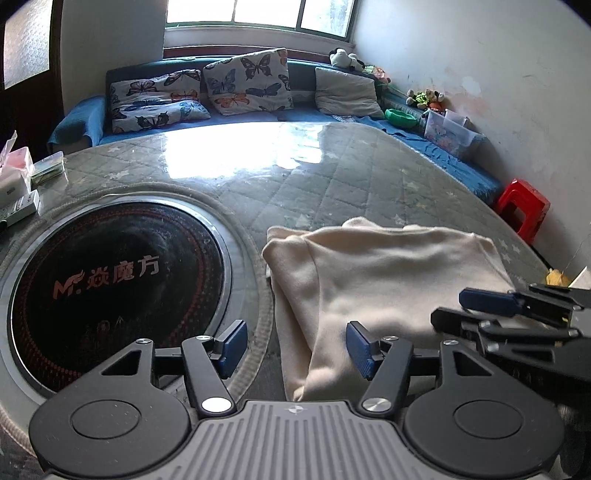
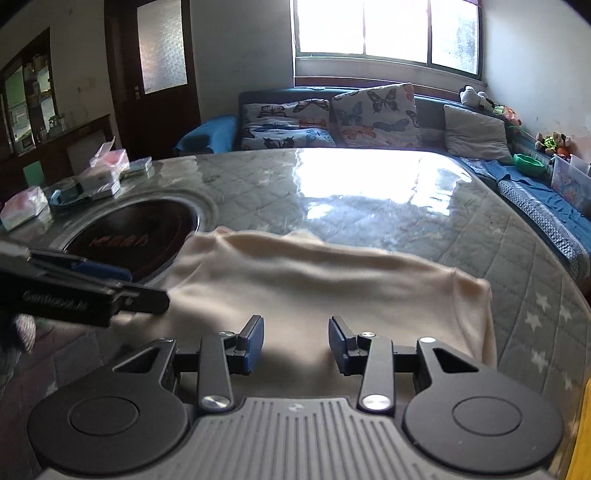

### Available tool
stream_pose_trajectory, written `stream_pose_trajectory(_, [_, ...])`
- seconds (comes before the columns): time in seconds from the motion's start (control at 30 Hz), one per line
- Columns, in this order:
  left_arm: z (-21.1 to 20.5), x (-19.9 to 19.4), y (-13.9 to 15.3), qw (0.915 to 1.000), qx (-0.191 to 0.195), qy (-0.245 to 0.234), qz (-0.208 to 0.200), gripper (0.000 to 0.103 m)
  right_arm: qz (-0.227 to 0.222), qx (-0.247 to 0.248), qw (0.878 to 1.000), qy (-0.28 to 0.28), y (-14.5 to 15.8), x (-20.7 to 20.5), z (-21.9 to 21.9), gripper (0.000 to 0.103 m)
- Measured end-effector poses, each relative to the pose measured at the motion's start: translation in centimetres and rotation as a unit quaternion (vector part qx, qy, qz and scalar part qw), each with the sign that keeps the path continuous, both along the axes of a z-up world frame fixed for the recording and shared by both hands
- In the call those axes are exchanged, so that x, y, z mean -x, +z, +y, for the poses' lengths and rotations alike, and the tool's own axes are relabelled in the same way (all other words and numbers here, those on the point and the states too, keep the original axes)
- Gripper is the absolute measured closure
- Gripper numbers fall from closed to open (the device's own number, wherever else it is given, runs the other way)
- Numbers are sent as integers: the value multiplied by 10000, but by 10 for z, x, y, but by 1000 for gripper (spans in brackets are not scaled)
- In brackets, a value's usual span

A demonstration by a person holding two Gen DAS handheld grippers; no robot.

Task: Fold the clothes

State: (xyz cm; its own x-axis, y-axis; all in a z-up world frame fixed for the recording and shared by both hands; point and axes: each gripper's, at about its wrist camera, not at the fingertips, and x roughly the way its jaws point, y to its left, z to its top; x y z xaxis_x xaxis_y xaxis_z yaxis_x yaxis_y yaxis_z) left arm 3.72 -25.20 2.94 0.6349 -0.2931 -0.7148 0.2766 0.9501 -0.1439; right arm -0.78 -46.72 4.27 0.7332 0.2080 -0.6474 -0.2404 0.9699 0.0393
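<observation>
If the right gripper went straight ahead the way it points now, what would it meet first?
Most likely the cream folded garment: it lies directly ahead of the open right gripper, between its fingers. Whether the gripper would skim over the cloth is unclear.

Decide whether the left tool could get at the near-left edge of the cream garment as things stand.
Probably yes. The left tool is open, and the cream garment lies on the quilted table just ahead of its fingertips with nothing between them. The right tool sits off to the side, clear of that edge.

Bright window (image 2: 386,27) above a blue sofa (image 1: 258,118) with butterfly cushions (image 1: 247,81); dark door (image 2: 155,74) left.
</observation>
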Motion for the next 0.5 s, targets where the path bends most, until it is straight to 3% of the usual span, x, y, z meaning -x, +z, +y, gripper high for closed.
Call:
stream_pose_trajectory(0.33, [-2, 7, -3, 10000, -81, 26, 22, 38, -171, 47, 9998, 3, 0, 10, 12, 64])
stream_pose_trajectory(0.5, [2, 16, -4, 9999, -100, 13, 52, 36, -161, 90, 9998, -8, -4, 13, 16, 58])
